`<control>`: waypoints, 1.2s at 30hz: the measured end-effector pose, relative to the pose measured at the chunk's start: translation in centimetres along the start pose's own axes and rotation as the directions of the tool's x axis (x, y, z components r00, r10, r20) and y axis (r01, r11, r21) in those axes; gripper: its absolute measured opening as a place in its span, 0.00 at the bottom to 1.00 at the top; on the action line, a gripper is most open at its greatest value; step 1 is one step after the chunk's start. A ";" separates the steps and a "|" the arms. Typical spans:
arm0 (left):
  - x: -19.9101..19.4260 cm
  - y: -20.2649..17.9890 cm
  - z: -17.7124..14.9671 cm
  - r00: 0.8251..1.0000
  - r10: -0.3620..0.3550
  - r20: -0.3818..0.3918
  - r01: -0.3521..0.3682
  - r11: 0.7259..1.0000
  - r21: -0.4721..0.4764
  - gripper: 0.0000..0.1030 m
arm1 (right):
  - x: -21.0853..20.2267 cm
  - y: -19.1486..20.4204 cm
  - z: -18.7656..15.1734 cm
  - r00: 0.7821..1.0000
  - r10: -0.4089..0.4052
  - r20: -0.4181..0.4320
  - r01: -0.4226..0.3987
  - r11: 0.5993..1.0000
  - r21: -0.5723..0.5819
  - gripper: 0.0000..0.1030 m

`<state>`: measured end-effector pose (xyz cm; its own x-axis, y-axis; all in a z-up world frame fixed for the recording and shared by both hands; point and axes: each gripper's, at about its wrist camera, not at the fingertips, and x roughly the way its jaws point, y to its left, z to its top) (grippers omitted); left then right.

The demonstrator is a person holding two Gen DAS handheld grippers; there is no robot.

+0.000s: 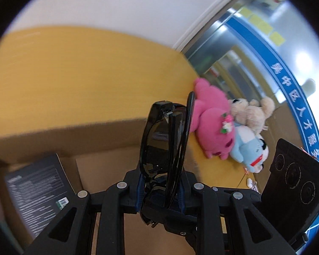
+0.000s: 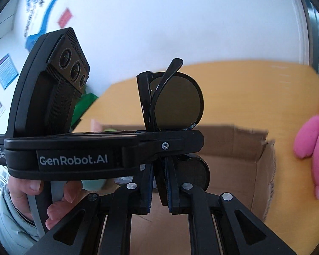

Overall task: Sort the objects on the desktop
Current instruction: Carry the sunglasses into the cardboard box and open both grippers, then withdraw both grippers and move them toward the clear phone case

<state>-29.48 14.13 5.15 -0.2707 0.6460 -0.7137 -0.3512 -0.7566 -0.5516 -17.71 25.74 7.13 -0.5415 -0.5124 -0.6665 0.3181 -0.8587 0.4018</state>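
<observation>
1. Our left gripper (image 1: 159, 189) and right gripper (image 2: 158, 188) both clamp the folded sunglasses (image 1: 165, 144).
2. We hold them above the open cardboard box (image 1: 108, 165).
3. Plush toys (image 1: 214, 125) lie at the desk's (image 1: 78, 74) right edge.

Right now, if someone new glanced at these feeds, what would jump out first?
The black sunglasses, folded and standing upright, pinched by both the left gripper and the right gripper above an open cardboard box. Next, the bright pink plush toy lying on the yellow table to the right of the box, with a cream bear and a blue plush toy against it.
</observation>
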 end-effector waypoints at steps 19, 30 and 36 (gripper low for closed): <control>3.5 3.3 -1.2 0.987 0.109 -0.118 -0.121 0.988 -0.095 0.31 | 7.9 -5.3 -4.6 0.981 0.000 -0.192 0.044 0.973 0.227 0.09; -12.1 -0.9 -7.5 0.927 0.292 0.234 -0.318 0.945 0.081 0.50 | 1.3 0.4 -6.0 0.987 -0.141 -0.078 0.145 0.988 0.058 0.79; -20.3 -3.6 -15.7 0.767 0.406 0.497 -0.510 0.856 0.088 0.78 | -5.8 6.2 -5.3 0.969 -0.232 0.081 0.242 0.959 -0.146 1.00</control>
<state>-8.65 2.18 14.82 -0.7956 0.2389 -0.5567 -0.2415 -0.9679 -0.0702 -8.49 23.38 10.19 -0.6617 -0.2970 -0.6884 0.2881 -0.9484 0.1322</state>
